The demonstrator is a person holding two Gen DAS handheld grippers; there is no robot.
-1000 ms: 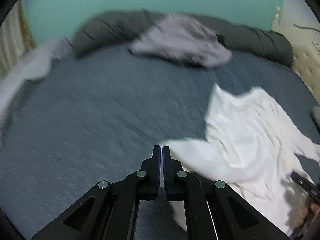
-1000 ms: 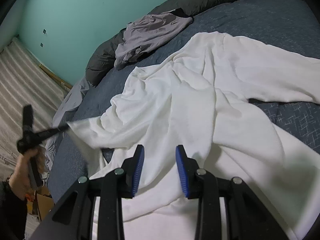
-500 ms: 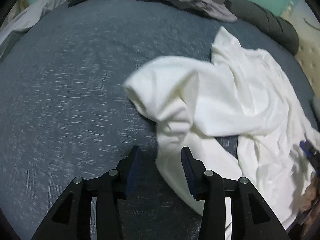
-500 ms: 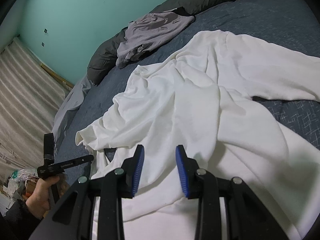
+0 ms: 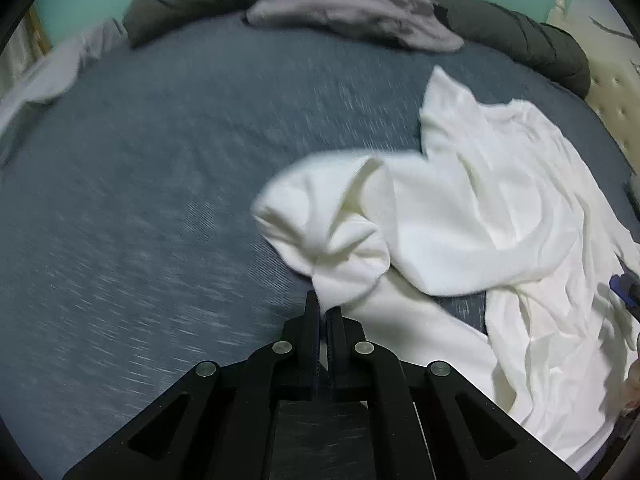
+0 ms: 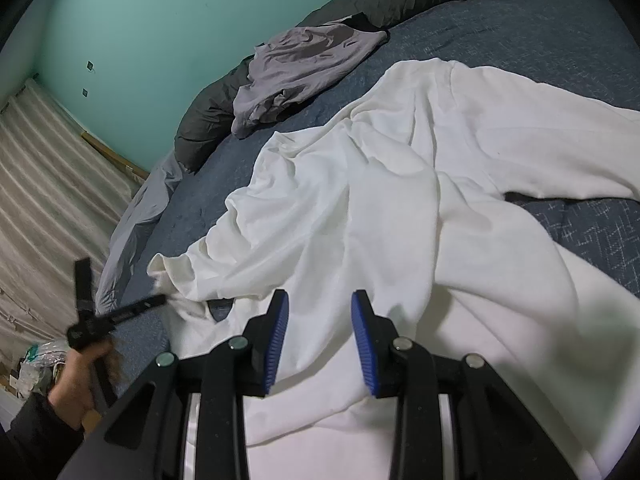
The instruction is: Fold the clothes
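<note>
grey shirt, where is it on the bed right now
The grey shirt lies crumpled at the far edge of the bed, partly on the dark rolled duvet, beyond the white top and apart from it.

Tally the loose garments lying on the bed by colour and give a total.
White: 1, the long-sleeved top
Grey: 1, the crumpled garment by the dark duvet
Total: 2
</note>
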